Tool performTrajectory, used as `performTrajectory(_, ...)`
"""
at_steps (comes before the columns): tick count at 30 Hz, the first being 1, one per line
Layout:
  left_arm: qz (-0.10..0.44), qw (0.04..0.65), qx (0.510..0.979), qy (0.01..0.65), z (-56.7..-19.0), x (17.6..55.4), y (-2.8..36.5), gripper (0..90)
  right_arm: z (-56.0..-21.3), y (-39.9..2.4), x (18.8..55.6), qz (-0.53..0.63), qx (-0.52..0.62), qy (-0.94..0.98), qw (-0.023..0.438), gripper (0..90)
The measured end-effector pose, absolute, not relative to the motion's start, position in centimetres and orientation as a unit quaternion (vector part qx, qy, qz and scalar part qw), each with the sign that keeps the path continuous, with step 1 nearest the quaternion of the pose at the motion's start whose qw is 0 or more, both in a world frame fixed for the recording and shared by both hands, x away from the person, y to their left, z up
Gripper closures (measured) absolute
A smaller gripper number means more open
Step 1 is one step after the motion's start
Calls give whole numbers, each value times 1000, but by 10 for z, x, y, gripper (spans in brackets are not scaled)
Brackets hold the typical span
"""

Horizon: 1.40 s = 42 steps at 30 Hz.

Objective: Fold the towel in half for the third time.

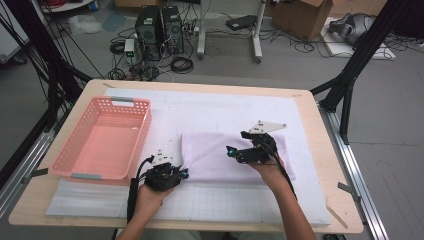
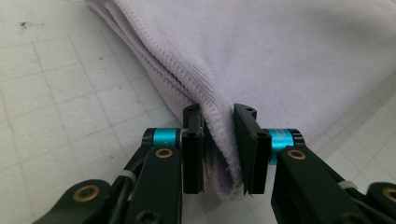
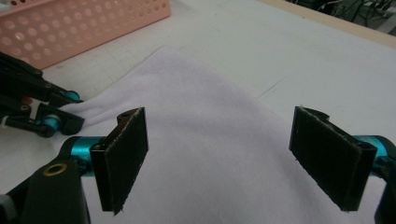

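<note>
**Cloth is folded, basket is still bare**

A light purple cloth (image 1: 235, 155) lies on the white mat (image 1: 310, 150) in the middle of the table (image 1: 75, 200). It looks folded over already, because the left gripper view shows a few layers stacked along its edge. So I think some folding is done. The pink basket (image 1: 102, 137) sits to the left of the cloth, a little apart from it, and nothing is in it. My guess is that the cloth needs at least one more fold, or a lift into the basket. That part is not done yet.

The left gripper (image 1: 172, 174) is at the near left corner of the cloth. In its own view, the left gripper (image 2: 218, 149) has its jaws close together, with the corner of the cloth (image 2: 280, 60) standing up between them. The hem touches the left jaw. There is a thin gap at the right jaw, so the pinch does not look tight yet.

The right gripper (image 1: 235, 150) hangs over the middle of the cloth, held up off it. In its own view, the right gripper (image 3: 219, 158) has its jaws spread wide. Nothing is between them, and the cloth (image 3: 210, 140) lies below. The basket (image 3: 84, 23) shows at the top left there.
</note>
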State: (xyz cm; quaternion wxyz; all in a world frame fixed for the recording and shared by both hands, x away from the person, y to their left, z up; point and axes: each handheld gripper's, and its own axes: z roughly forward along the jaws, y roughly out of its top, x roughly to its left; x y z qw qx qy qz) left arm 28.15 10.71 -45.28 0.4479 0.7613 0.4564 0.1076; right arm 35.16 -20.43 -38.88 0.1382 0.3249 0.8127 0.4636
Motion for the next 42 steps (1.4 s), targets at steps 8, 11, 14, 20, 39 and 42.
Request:
performTrajectory(8,97,454,751,470,-454,282,108,741,-397,-165,385,436,309,836,123,187)
performTrajectory(11,91,455,750,471,-454,283,110,741,-402,-150,396,425,305,845,113,188)
performTrajectory(14,83,457,746,477,-454,283,111,745,-407,-135,406,414,298,853,108,188)
performTrajectory(20,78,457,745,479,-454,284,112,752,-412,-114,425,397,290,864,104,195)
performTrajectory(39,69,458,743,484,-452,283,116,809,-431,-83,445,349,244,902,72,751)
performTrajectory(42,68,458,741,486,-449,282,120,812,-427,-77,444,340,230,909,76,813)
